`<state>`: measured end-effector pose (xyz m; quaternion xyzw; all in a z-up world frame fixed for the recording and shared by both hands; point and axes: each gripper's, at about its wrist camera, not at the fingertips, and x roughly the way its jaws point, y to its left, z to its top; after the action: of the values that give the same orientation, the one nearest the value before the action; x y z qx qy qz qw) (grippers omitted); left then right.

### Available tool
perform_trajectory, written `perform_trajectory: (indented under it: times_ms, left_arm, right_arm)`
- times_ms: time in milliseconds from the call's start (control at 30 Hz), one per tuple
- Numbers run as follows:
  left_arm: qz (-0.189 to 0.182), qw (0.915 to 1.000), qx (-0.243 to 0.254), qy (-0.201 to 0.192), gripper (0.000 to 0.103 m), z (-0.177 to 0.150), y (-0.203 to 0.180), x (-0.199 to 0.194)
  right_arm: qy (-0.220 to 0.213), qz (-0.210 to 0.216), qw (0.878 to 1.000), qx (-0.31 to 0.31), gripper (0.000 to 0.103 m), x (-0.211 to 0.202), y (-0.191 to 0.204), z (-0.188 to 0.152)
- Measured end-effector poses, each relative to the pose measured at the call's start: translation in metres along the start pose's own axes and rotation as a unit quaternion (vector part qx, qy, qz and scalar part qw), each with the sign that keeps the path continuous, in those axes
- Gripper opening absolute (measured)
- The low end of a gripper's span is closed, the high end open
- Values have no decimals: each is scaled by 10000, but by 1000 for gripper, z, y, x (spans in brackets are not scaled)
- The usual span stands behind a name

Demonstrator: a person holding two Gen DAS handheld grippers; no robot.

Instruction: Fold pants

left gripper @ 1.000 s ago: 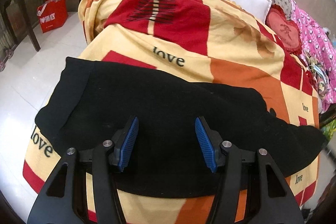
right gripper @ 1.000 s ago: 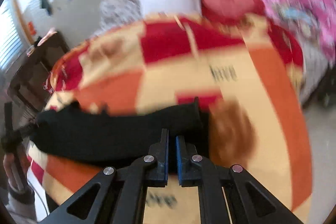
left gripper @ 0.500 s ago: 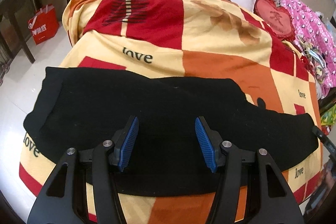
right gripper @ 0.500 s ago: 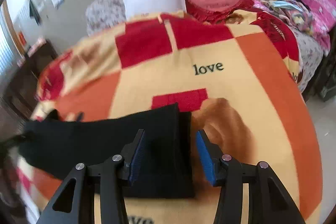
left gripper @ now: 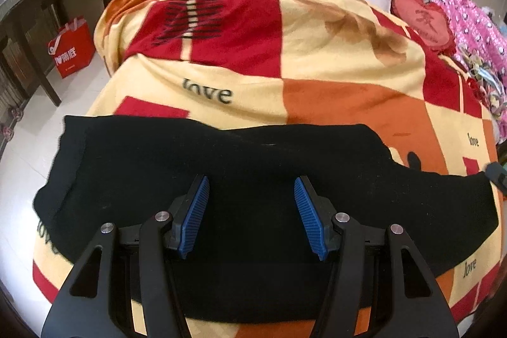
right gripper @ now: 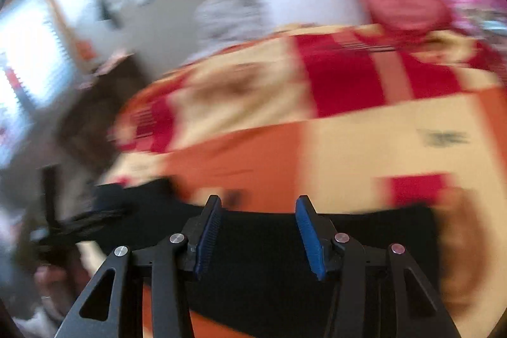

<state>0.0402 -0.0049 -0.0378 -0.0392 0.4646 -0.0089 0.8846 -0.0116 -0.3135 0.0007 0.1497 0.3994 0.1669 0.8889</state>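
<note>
Both your left gripper [left gripper: 250,216] and right gripper [right gripper: 258,235] hang apart and empty over the black pants [left gripper: 247,167] spread on the blanket [left gripper: 332,103], so a shallow pinch may catch only one layer.

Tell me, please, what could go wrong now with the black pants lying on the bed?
1. The black pants lie near the edge of the patterned blanket; a careless pull might drag them toward the floor.
2. Both the left gripper and right gripper are open and hold nothing, so the fold is unsecured.
3. The right wrist view is blurred; a hasty grasp may also pinch the blanket.
</note>
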Motion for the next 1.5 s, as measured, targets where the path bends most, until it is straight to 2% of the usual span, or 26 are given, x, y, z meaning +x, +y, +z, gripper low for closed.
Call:
perform_trajectory:
  times_ms: [33, 100, 133, 300, 333, 400, 533, 633, 733, 867, 900, 1000, 1267, 1400, 1500]
  left_arm:
    - [39, 10000, -35, -52, 56, -1, 6, -5]
    - [123, 9998, -115, -145, 56, -1, 16, -12]
    - [185, 9995, -166, -179, 56, -1, 23, -16]
    - [412, 9967, -664, -230, 56, -4, 73, -24]
    - [459, 9958, -757, -233, 56, -5, 82, -25]
    - [553, 9944, -877, -184, 56, -6, 98, -22]
    - [716, 9925, -988, -115, 56, -8, 114, -12]
    - [693, 9914, -1112, -52, 56, -8, 122, -3]
    - [735, 9915, -1073, -81, 56, -8, 122, -2]
    - [769, 9913, -1068, -68, 56, -7, 121, -3]
    - [763, 9911, -1085, -84, 56, -7, 122, -5]
    - [659, 9914, -1121, -121, 56, -7, 119, -12]
    - [567, 9940, -911, -193, 56, -6, 100, -15]
    - [630, 9941, -859, -187, 56, -4, 98, -7]
    - [712, 9940, -815, -170, 56, 1, 98, 0]
  right_arm:
    - [65, 322, 9995, -32, 47, 13, 14, 4]
    - [161, 616, 9977, -242, 47, 35, 39, 8]
    - [253, 631, 9969, -405, 47, 49, 53, 10]
    - [896, 90, 9905, -1044, 47, 120, 95, 9]
    - [968, 19, 9897, -1051, 37, 130, 95, 8]
    - [1077, 186, 9894, -953, 18, 144, 93, 7]
    - [840, -60, 9894, -1182, 9, 147, 100, 16]
    - [754, -459, 9874, -1311, 5, 151, 99, 19]
    - [731, -305, 9909, -1087, 5, 148, 91, 21]
    - [340, -375, 9946, -909, 6, 123, 91, 29]
    - [304, -237, 9957, -847, 10, 115, 93, 28]
    - [260, 3, 9939, -1068, 37, 99, 110, 19]
    - [552, 318, 9877, -1428, 37, 108, 140, -10]
    - [764, 262, 9837, -1605, 37, 130, 150, -16]
    - [867, 61, 9831, -1614, 37, 151, 148, -14]
